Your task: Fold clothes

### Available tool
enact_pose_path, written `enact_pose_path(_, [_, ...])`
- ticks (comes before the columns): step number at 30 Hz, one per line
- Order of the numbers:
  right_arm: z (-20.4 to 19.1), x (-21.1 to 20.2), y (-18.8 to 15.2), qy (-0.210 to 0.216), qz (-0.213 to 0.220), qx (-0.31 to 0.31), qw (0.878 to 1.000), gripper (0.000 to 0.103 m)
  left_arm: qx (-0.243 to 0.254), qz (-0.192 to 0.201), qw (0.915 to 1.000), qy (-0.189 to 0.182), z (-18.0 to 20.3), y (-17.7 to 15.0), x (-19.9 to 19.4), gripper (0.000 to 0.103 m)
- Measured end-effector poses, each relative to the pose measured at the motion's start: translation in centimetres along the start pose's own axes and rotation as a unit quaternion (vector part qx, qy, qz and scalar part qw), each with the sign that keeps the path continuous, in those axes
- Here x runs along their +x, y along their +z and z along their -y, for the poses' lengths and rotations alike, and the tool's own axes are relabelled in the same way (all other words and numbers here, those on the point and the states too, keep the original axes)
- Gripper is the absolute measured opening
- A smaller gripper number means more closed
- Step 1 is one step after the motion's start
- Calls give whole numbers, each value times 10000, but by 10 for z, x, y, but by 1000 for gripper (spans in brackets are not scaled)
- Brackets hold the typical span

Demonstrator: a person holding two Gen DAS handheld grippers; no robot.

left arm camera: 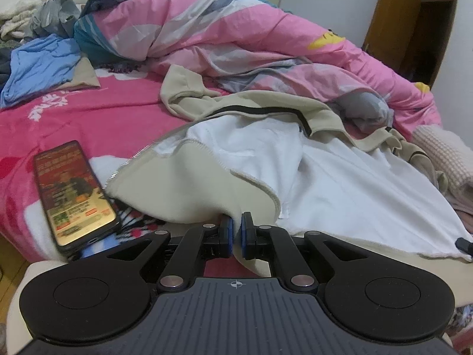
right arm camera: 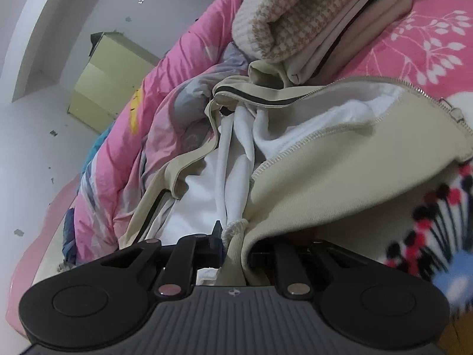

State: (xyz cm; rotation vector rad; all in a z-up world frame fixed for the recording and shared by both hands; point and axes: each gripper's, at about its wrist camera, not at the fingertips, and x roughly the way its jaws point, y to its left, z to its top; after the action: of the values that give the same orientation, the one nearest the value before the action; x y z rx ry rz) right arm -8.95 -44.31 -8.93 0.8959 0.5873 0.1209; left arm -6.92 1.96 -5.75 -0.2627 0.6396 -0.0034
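A beige zip-up jacket (left arm camera: 192, 183) with white lining lies spread open on the pink bed, its zipper edge running up to the left. My left gripper (left arm camera: 236, 230) is shut on the jacket's near hem, and the fabric is pinched between the blue pads. In the right wrist view the same jacket (right arm camera: 325, 171) bunches up. My right gripper (right arm camera: 233, 236) is shut on a gathered ribbed edge of it. That gripper's right finger is hidden under the beige cloth.
A phone (left arm camera: 74, 192) with a lit screen lies on the bed, left of the jacket. A pink duvet (left arm camera: 207, 29) is heaped behind. A blue garment (left arm camera: 41, 62) and other clothes lie at the far left. Folded clothes (right arm camera: 295, 14) are stacked beyond the jacket.
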Motion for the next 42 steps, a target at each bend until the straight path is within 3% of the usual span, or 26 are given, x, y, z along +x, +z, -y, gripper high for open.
enact_pose_path(7, [15, -4, -9, -185, -121, -74, 9997, 17, 197, -273, 9994, 3, -9, -14, 3, 4])
enact_pose_path(9, [20, -5, -11, -287, -81, -63, 9995, 29, 313, -357, 9989, -18, -8, -18, 7, 7])
enact_pose_path(11, [24, -11, -12, -394, -22, -95, 9992, 52, 419, -355, 9985, -41, -9, -20, 7, 9])
enact_pose_path(13, [28, -23, -15, -485, 42, -169, 9987, 56, 512, -333, 9981, -87, -10, -21, 6, 13])
enact_pose_path(16, [35, -48, -18, -636, 211, -234, 9975, 59, 602, -336, 9975, -178, -14, -23, 1, 19])
enact_pose_path(19, [37, -82, -20, -1175, 801, -302, 9894, 60, 667, -275, 9972, -208, -18, -25, -9, 22])
enact_pose_path(22, [28, -106, -14, -1038, 1287, -344, 9856, 58, 741, 47, 9971, -160, -22, -23, -25, 22])
enact_pose_path(26, [-11, -102, -6, -571, 1442, -824, 9845, 58, 613, 553, 9965, -120, -31, -14, -41, 25])
enact_pose_path(30, [-61, -52, -12, 9, 872, -1485, 9851, 56, 642, 584, 9961, 175, -36, 1, -27, 28])
enact_pose_path(32, [-81, -19, -18, 252, 504, -1722, 9834, 53, 726, 425, 9958, 356, -38, 10, -10, 29])
enact_pose_path(34, [-97, 17, -26, 406, 64, -1835, 9822, 49, 829, 208, 9949, 534, -39, 20, 9, 38])
enact_pose_path(37, [-111, 71, -41, 452, -587, -1914, 9787, 44, 1157, -232, 9896, 819, -35, 33, 46, 47])
enact_pose_path(42, [-113, 124, -62, 337, -985, -1968, 9749, 43, 1497, -849, 9783, 1157, -38, 54, 100, 52])
